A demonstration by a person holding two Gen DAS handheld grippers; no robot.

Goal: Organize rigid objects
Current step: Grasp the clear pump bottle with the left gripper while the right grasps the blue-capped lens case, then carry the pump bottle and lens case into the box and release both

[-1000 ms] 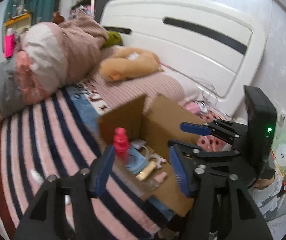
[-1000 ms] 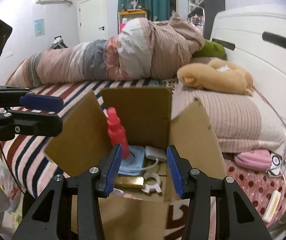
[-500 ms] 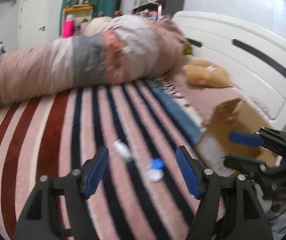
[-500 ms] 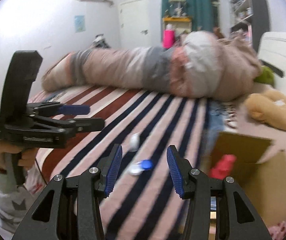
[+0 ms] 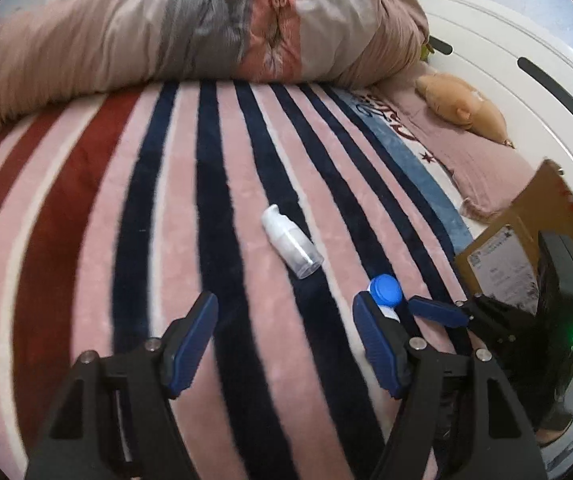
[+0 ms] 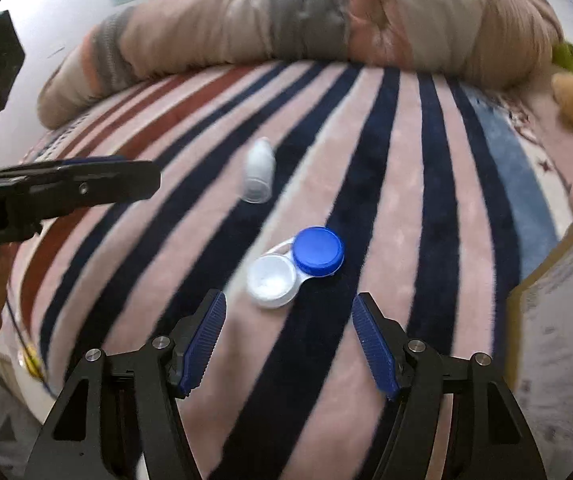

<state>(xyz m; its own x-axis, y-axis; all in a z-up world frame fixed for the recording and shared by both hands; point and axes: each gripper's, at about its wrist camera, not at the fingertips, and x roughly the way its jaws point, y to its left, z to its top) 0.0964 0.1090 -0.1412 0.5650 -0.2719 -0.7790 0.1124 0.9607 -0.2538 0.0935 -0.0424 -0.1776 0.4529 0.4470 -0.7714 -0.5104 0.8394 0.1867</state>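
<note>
A small clear bottle with a white cap [image 5: 291, 242] lies on the striped blanket; it also shows in the right wrist view [image 6: 259, 176]. A contact lens case with one blue and one white lid [image 6: 295, 266] lies nearer; its blue lid [image 5: 385, 290] shows beside my left gripper's right finger. My left gripper [image 5: 284, 344] is open and empty, just short of the bottle. My right gripper [image 6: 288, 344] is open and empty, just short of the lens case. It appears at the right of the left wrist view [image 5: 438, 312].
A cardboard box [image 5: 534, 216] stands at the right on the bed; its edge shows in the right wrist view [image 6: 558, 264]. A rolled duvet [image 5: 190, 28] lies across the back. A tan plush toy [image 5: 462, 106] rests by the white headboard [image 5: 526, 92].
Both grippers have swung away from the cardboard box to the striped blanket and come closer to the bottle and the lens case. Both stay open.
</note>
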